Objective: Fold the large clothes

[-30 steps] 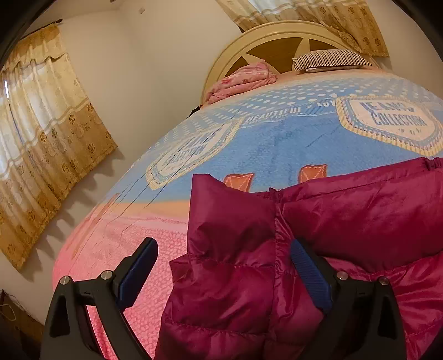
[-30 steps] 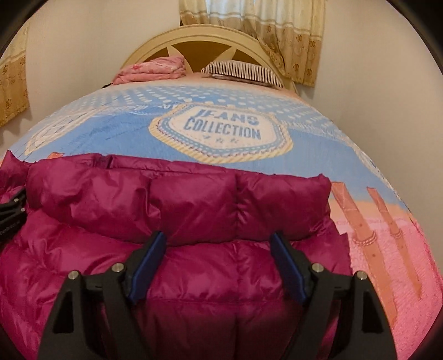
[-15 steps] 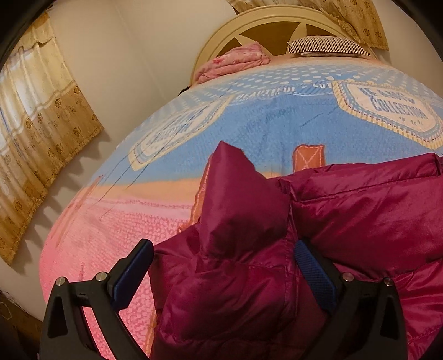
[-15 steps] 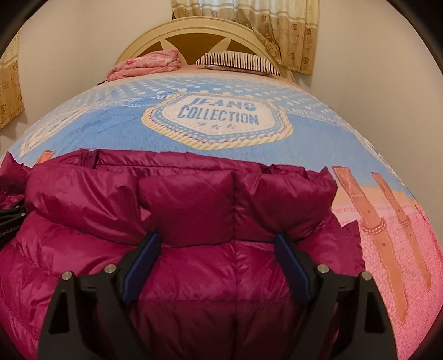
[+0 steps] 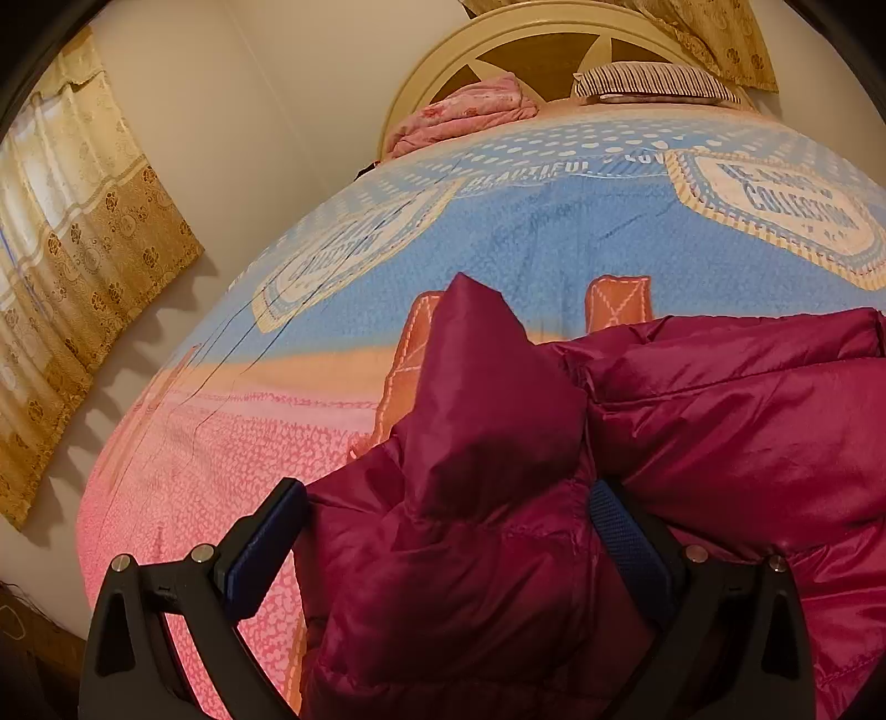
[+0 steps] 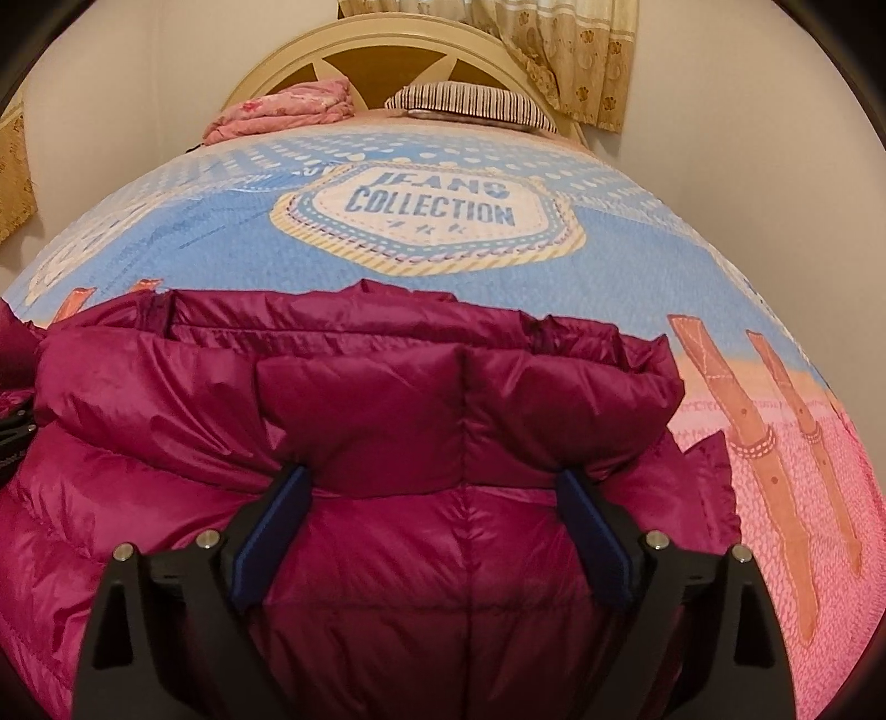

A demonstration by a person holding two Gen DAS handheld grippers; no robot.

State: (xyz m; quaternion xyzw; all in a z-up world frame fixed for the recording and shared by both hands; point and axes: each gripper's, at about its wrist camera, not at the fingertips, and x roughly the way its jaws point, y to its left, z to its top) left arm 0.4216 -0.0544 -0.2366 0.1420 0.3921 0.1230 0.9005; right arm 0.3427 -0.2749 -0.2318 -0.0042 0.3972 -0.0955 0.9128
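Note:
A magenta puffer jacket (image 5: 720,432) lies on the near part of the bed, with a padded upper layer folded over its lower part (image 6: 360,399). In the left wrist view a pointed flap of it (image 5: 476,376) stands up between the fingers. My left gripper (image 5: 443,531) is open wide, with jacket fabric bulging between the jaws and its right pad half buried under a fold. My right gripper (image 6: 432,515) is open over the jacket's middle and its jaws are opening, the puffy fold sitting between them.
The bedspread (image 6: 609,277) is blue with a "JEANS COLLECTION" badge and turns pink near me. A folded pink blanket (image 6: 288,108) and a striped pillow (image 6: 470,102) lie by the headboard (image 5: 526,50). A curtain (image 5: 83,249) hangs at the left wall.
The pointed flap has risen and pushed further up the bed in the left view. The right jaws have spread a little wider, and both views have tipped downward.

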